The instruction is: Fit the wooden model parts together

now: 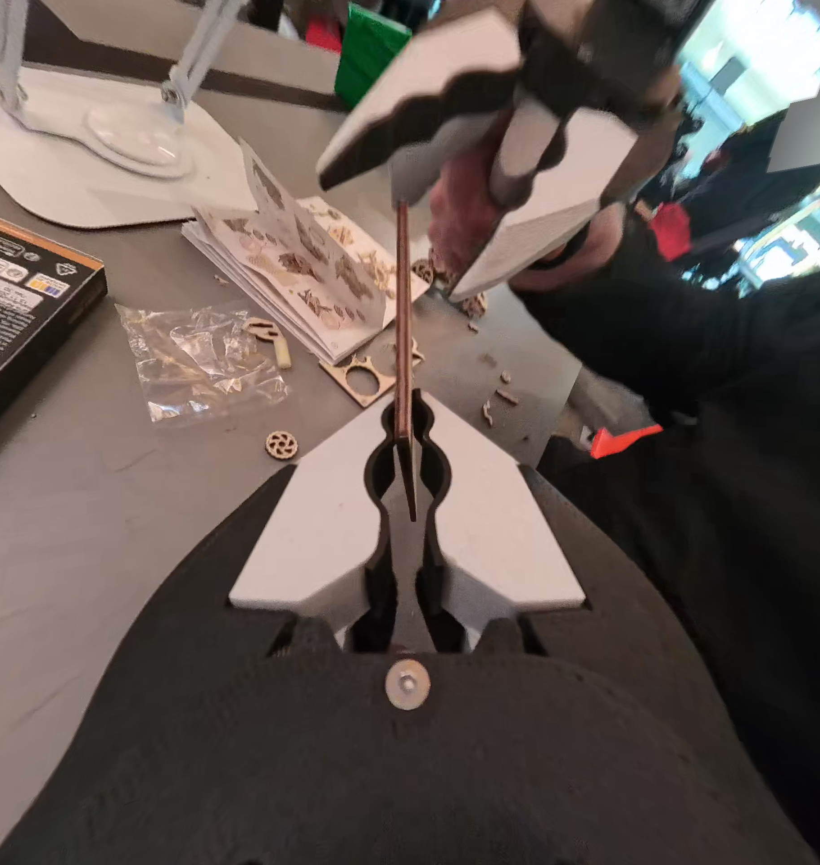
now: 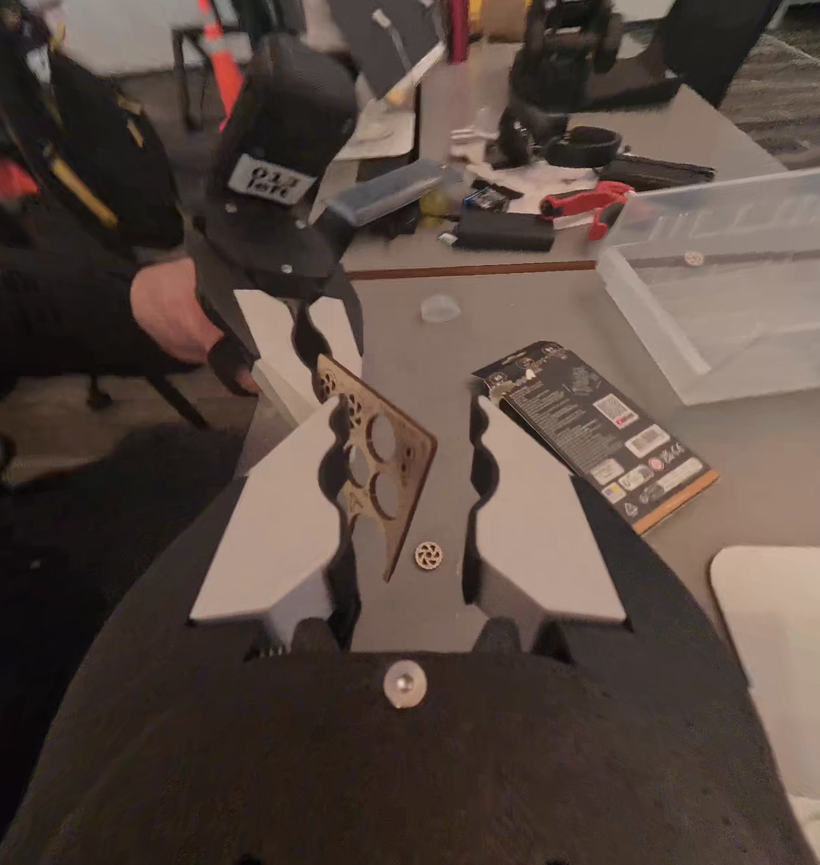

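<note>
A thin wooden sheet (image 1: pixel 404 327) with round cut-outs is held above the grey table (image 1: pixel 94 515). My left gripper (image 1: pixel 410 412) is shut on one end of it; in the left wrist view the sheet shows edge-on. In the right wrist view the sheet (image 2: pixel 412 449) slants between the fingers of my right gripper (image 2: pixel 405 407), close to the left finger. The right gripper is open and grips nothing. The left gripper (image 2: pixel 316 362) holds the sheet's far end there. The right gripper (image 1: pixel 398 224) also shows at the top of the left wrist view, around the sheet's far end. A small wooden gear (image 2: pixel 429 556) lies on the table below.
An open instruction booklet (image 1: pixel 305 281), a crumpled plastic bag (image 1: pixel 197 360), a punched-out wooden frame (image 1: pixel 361 381) and loose wood bits (image 1: pixel 497 402) lie on the table. A black box (image 2: pixel 599 435) lies right of the grippers. A clear plastic bin (image 2: pixel 726 290) stands at the back right. A white lamp base (image 1: pixel 132 135) is at the back left. My right fingertips sit around 6 cm from my left ones. From the left gripper's tips to the small wooden gear (image 2: pixel 429 556) is close to 12 cm. The left camera catches it too, in the left wrist view (image 1: pixel 282 441).
</note>
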Motion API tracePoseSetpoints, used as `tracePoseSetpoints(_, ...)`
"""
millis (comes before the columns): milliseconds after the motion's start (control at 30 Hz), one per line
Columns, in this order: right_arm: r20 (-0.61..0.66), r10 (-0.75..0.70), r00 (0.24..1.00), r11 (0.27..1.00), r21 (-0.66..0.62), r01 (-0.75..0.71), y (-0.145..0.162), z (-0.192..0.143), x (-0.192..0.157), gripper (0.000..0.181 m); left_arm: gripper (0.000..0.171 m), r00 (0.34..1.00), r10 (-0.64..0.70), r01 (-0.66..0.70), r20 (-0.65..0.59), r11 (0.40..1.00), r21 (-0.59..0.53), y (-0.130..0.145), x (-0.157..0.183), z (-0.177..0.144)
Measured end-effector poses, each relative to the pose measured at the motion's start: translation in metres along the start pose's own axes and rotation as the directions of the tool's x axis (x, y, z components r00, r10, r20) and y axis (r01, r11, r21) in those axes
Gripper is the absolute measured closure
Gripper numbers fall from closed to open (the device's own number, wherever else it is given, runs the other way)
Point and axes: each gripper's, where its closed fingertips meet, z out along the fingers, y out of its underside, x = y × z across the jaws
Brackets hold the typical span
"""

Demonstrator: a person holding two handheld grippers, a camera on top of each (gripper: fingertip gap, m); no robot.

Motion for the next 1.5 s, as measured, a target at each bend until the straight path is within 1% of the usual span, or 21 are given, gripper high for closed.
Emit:
tracePoseSetpoints(67,0.142,-0.048,0.989,0.989,-0.135,0.067,0.010,0.004,-0.018,0.159,0.171,0.999,0.037,-0.036,0.006,0.997,-0.063,0.004,0.004,0.004)
tracePoseSetpoints(100,0.185,-0.029,0.982,0.973,-0.218,0.070,0.020,0.007,-0.020,0.156,0.171,0.997,0.067,-0.063,0.033,0.993,-0.101,0.008,0.002,0.005)
tracePoseSetpoints(167,0.290,0.019,0.957,0.948,-0.309,0.075,0.037,0.013,-0.030,0.166,0.171,0.994,0.100,-0.090,0.044,0.979,-0.185,0.018,0.003,0.010)
tracePoseSetpoints(233,0.325,0.071,0.943,0.928,-0.368,0.057,0.051,0.018,-0.033,0.168,0.170,0.993,0.097,-0.078,0.065,0.966,-0.245,0.027,-0.002,0.012)
tracePoseSetpoints(267,0.345,0.090,0.934,0.935,-0.352,0.040,0.051,0.019,-0.035,0.173,0.171,0.997,0.066,-0.053,0.046,0.970,-0.236,0.028,-0.002,0.012)
tracePoseSetpoints(400,0.288,0.187,0.939,0.930,-0.361,-0.074,0.059,0.022,-0.026,0.172,0.170,1.000,0.016,-0.012,0.015,0.968,-0.251,0.030,-0.010,0.016)
tracePoseSetpoints(500,0.201,0.141,0.969,0.933,-0.354,-0.062,0.063,0.021,-0.011,0.177,0.170,1.000,0.014,-0.012,0.006,0.967,-0.254,0.026,-0.013,0.023)
tracePoseSetpoints(600,0.192,0.174,0.966,0.934,-0.343,-0.100,0.067,0.019,-0.007,0.177,0.170,1.000,-0.025,0.020,-0.016,0.970,-0.244,0.025,-0.016,0.028)
tracePoseSetpoints(767,0.136,0.127,0.983,0.934,-0.349,-0.072,0.066,0.017,-0.005,0.175,0.169,0.996,-0.072,0.060,-0.046,0.975,-0.215,0.022,-0.015,0.030)
tracePoseSetpoints(833,0.150,0.175,0.973,0.937,-0.330,-0.118,0.063,0.018,-0.006,0.177,0.164,0.991,-0.107,0.092,-0.084,0.981,-0.168,0.021,-0.017,0.030)
tracePoseSetpoints(900,0.157,0.248,0.956,0.945,-0.255,-0.203,0.054,0.015,-0.002,0.179,0.146,0.981,-0.146,0.128,-0.124,0.981,-0.146,0.024,-0.016,0.028)
tracePoseSetpoints(933,0.176,0.285,0.942,0.943,-0.225,-0.244,0.051,0.011,-0.002,0.180,0.145,0.979,-0.151,0.133,-0.137,0.982,-0.132,0.025,-0.015,0.028)
tracePoseSetpoints(1000,0.214,0.364,0.907,0.927,-0.183,-0.329,0.049,0.007,-0.004,0.180,0.168,0.984,-0.119,0.106,-0.134,0.990,-0.096,0.023,-0.016,0.027)
tracePoseSetpoints(1033,0.216,0.381,0.899,0.920,-0.185,-0.345,0.054,0.006,-0.004,0.180,0.169,0.984,-0.114,0.097,-0.134,0.988,-0.122,0.027,-0.015,0.028)
tracePoseSetpoints(1067,0.197,0.377,0.905,0.920,-0.195,-0.341,0.060,0.006,-0.001,0.176,0.171,0.983,-0.118,0.096,-0.139,0.984,-0.152,0.030,-0.013,0.030)
tracePoseSetpoints(1133,0.192,0.317,0.929,0.945,-0.148,-0.292,0.053,0.001,0.001,0.153,0.171,0.987,-0.113,0.091,-0.118,0.979,-0.184,0.031,-0.011,0.033)
tracePoseSetpoints(1167,0.193,0.269,0.944,0.960,-0.130,-0.247,0.048,0.000,-0.002,0.156,0.171,0.985,-0.113,0.087,-0.131,0.977,-0.193,0.030,-0.008,0.034)
tracePoseSetpoints(1233,0.168,0.216,0.962,0.961,-0.213,-0.179,0.055,0.005,-0.006,0.157,0.171,0.987,-0.099,0.071,-0.125,0.974,-0.214,0.030,-0.005,0.036)
tracePoseSetpoints(1267,0.191,0.213,0.958,0.961,-0.221,-0.170,0.053,0.007,-0.010,0.163,0.171,0.989,-0.083,0.052,-0.121,0.969,-0.240,0.033,-0.003,0.038)
tracePoseSetpoints(1400,0.230,0.287,0.930,0.944,-0.231,-0.234,0.053,0.008,-0.011,0.172,0.170,0.993,-0.072,0.046,-0.097,0.968,-0.245,0.033,-0.004,0.037)
tracePoseSetpoints(1500,0.168,0.278,0.946,0.934,-0.276,-0.225,0.065,0.013,-0.006,0.171,0.167,0.998,-0.054,0.039,-0.046,0.960,-0.277,0.041,-0.011,0.043)
